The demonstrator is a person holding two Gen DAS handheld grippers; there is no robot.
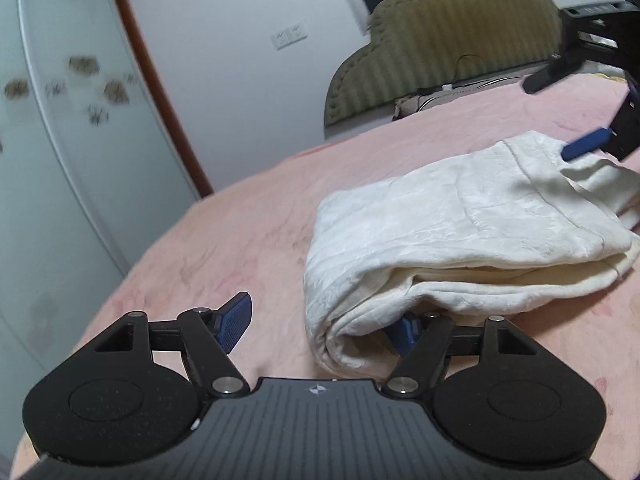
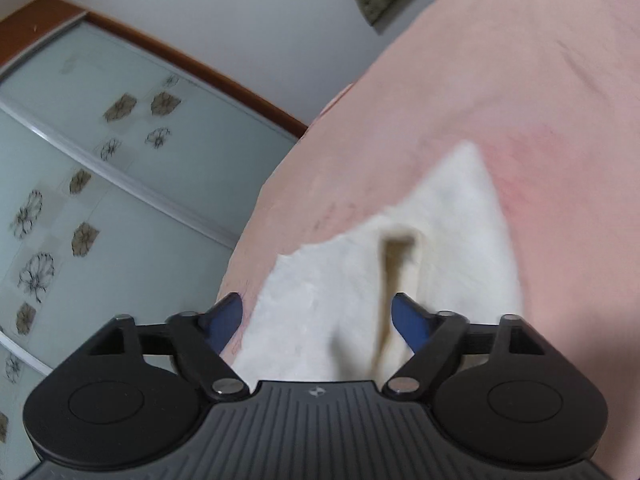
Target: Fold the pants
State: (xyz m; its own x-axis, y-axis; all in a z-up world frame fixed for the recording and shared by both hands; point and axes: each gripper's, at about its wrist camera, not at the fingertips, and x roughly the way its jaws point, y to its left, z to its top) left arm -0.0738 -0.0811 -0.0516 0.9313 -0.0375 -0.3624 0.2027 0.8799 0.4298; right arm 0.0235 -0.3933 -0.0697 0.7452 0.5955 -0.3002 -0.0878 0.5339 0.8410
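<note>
— Pants [image 1: 460, 236], cream and crinkled, are lying folded into a thick bundle on the pink bed [image 1: 224, 248], the layers showing at the near edge.

— And the claws?

— The left claw [image 1: 320, 326] is standing apart, one blue finger tucked under the bundle's near fold, the other over bare cover. The right claw [image 2: 318, 320] is spreading apart over the far end of the cloth, gripping nothing.

— What is surrounding the bed?

— Frosted wardrobe doors [image 2: 120, 184] with flower prints are running along the far side, a white wall [image 1: 240, 80] beside them, and an olive striped headboard [image 1: 440, 44] is rising at the head.

— Room for moving?

— Bare pink cover is stretching left of the bundle to the bed's edge.
</note>
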